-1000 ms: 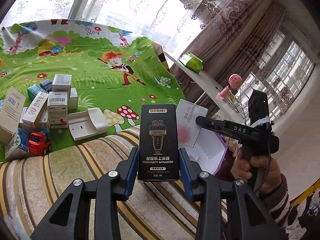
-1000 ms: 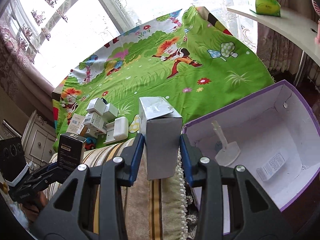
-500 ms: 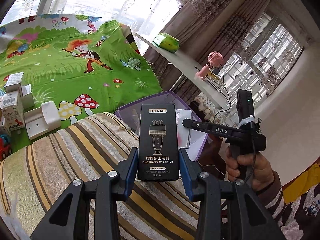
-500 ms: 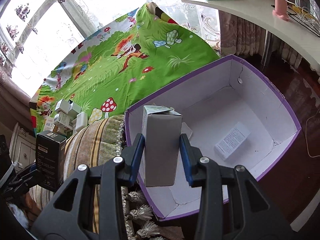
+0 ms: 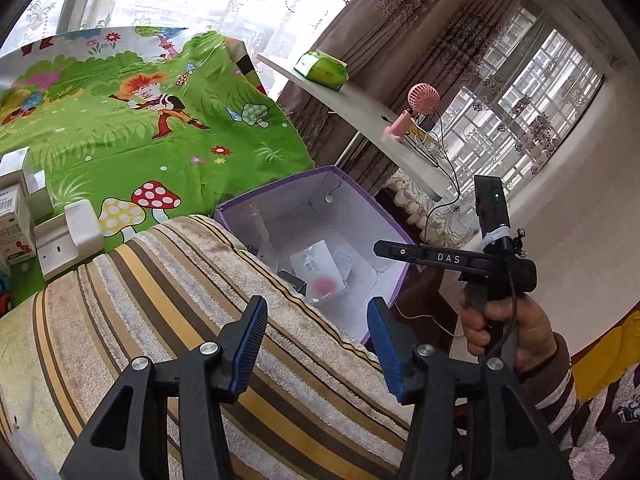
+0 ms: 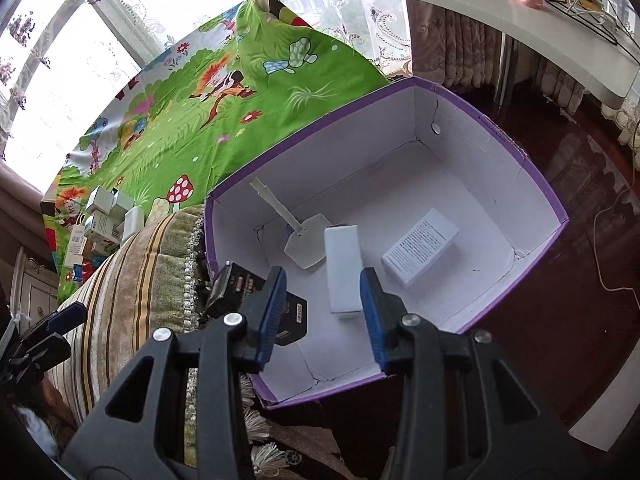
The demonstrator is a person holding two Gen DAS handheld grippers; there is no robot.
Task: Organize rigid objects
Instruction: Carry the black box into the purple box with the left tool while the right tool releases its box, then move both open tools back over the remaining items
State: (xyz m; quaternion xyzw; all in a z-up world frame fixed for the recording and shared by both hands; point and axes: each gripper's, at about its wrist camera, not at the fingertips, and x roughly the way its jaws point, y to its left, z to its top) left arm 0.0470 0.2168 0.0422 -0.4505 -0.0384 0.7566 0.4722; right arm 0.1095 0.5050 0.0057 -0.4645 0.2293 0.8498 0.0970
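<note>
Left wrist view: the left gripper (image 5: pixel 316 338) hangs empty over the striped cushion (image 5: pixel 168 320), its jaws having just been opening with nothing between them. The purple bin (image 5: pixel 384 216) lies beyond.

Right wrist view: the right gripper (image 6: pixel 323 312) also stands apart, having just let go. Only here do the black box (image 6: pixel 236 286) against the bin's near wall and the grey box (image 6: pixel 342 268) on its floor show clearly. Both look light, stiff and smooth; take them by the long flat sides.

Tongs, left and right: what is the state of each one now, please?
Left tongs: open, holding nothing; jaws have just been opening.
Right tongs: open, holding nothing; the grey box lies in the purple box.
</note>
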